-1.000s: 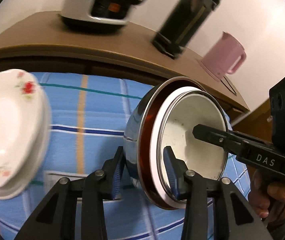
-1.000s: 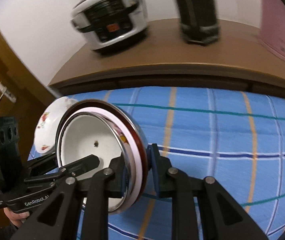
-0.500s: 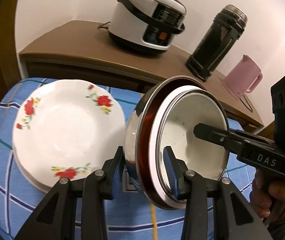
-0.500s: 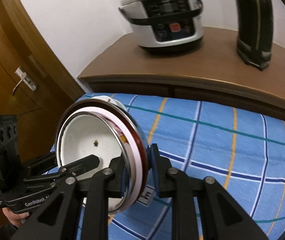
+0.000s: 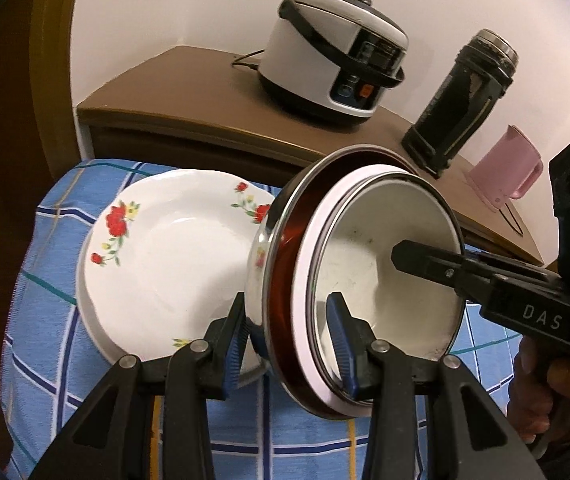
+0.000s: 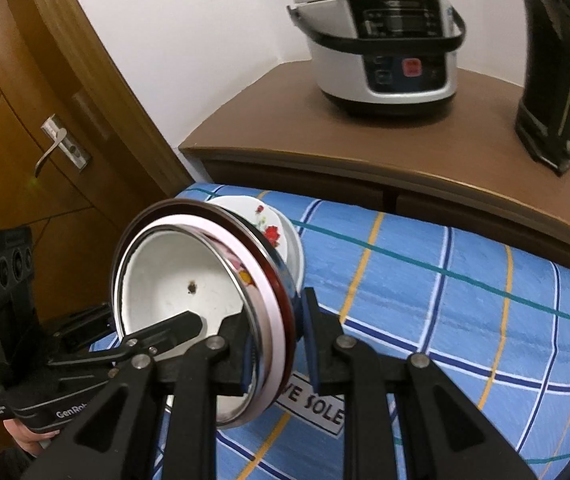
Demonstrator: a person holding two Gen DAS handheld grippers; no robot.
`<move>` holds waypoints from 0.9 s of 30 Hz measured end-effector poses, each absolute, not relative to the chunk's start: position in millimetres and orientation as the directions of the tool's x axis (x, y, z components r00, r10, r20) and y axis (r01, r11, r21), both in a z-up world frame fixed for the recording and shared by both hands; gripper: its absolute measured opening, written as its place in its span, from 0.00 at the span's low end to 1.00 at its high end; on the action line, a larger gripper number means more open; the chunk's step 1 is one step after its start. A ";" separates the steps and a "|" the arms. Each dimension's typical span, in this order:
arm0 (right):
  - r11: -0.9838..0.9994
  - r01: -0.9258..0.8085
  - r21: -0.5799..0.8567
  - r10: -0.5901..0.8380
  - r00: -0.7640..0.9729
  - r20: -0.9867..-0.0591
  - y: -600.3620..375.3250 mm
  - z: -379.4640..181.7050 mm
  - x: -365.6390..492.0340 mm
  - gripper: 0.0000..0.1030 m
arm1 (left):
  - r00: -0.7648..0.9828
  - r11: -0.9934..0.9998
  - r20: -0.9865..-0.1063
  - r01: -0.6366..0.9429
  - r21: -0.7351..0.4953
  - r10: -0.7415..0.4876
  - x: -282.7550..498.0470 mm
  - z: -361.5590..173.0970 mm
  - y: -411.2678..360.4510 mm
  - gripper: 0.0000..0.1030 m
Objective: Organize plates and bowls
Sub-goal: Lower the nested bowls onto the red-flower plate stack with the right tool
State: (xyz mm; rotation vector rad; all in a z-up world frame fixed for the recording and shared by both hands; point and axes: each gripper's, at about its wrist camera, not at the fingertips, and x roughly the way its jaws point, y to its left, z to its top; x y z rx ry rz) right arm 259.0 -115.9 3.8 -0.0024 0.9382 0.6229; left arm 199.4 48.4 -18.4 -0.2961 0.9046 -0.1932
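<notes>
Your left gripper (image 5: 289, 342) and right gripper (image 6: 277, 342) each pinch the rim of one bowl (image 5: 369, 280): steel outside, red and white bands, speckled white inside. You hold it tilted in the air, just above the flowered plate (image 5: 157, 264) on the blue checked cloth (image 6: 465, 300).

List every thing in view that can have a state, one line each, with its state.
Bowl: held tilted on edge above the cloth, empty, dark speck inside.
Left gripper: shut on the bowl's rim.
Right gripper: shut on the bowl's rim, opposite side.
Plates: stacked on the cloth, top one empty.
Rice cooker: lid closed.
Flask: upright, capped.
Pink jug: upright.
Door: closed.
</notes>
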 end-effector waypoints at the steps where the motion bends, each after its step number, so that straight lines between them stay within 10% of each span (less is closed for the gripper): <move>1: 0.824 -0.503 0.260 0.499 0.428 -0.753 -114.5 3.9 258.6 0.20 | 0.605 0.944 -0.745 0.036 -0.329 -0.283 199.3 -18.6 50.8 0.40; 27: 0.775 -0.568 0.279 0.500 0.280 -0.819 -35.9 -12.1 288.6 0.20 | 0.550 0.955 -0.812 -0.083 -0.285 -0.195 215.4 -31.2 105.0 0.40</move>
